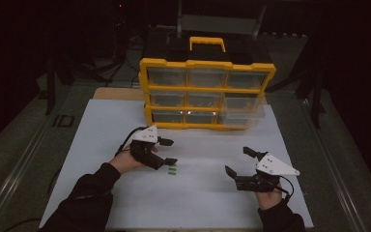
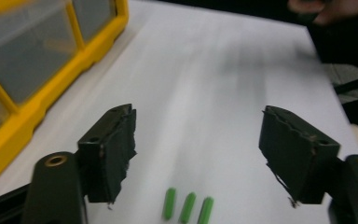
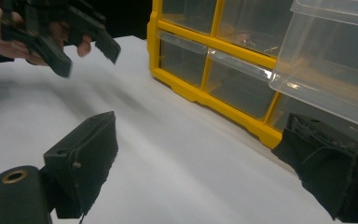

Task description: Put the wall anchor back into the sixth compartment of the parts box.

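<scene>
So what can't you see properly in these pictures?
- What the green pieces are: tiny in the high view, cut off by the bottom edge in the left gripper view.
- What lies inside the yellow organizer's drawers: dim light and glare on the clear fronts.
- The pulled-out clear drawer: cut off by the right gripper view's edge.
- Left gripper: blurred in the right gripper view.

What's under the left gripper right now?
Three green pegs lie side by side on the white sheet, below the left gripper's open jaws, untouched. Their near ends are cut off from view.
</scene>
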Available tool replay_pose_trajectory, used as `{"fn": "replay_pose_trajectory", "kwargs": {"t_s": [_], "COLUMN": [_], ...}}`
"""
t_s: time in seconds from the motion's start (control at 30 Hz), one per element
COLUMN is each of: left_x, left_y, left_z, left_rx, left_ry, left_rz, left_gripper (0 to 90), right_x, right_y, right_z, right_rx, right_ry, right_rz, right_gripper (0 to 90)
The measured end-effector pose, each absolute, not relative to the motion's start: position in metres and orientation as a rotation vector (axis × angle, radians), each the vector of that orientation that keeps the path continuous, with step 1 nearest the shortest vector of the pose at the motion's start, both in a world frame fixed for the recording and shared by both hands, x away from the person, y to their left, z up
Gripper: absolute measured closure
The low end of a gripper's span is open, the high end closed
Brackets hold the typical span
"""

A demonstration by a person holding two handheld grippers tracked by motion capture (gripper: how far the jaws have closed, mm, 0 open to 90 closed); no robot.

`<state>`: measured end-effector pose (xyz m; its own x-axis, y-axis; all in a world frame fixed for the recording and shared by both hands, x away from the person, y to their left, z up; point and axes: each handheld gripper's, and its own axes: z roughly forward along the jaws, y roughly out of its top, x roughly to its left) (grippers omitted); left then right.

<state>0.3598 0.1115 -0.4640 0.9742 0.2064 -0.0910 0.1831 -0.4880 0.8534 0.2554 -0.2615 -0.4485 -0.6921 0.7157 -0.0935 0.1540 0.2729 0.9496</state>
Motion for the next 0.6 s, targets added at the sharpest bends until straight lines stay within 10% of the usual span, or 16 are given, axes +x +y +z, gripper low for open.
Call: {"fn": "replay_pose_trajectory", "kwargs": {"t_s": [0.6], "left_x": [0.373], "left_y": [0.1], "left_z": [-0.51], "left_rx": [2.254], "left_ry": [0.329], "left_rz": [-0.032], "left_gripper": [61.1], "right_x": [0.256], "right_y": [-0.262], "right_z": [-0.449], "right_rx": [0.783], "right_ry": [2.039], "right_rz": [1.433], "right_gripper": [10.7]}}
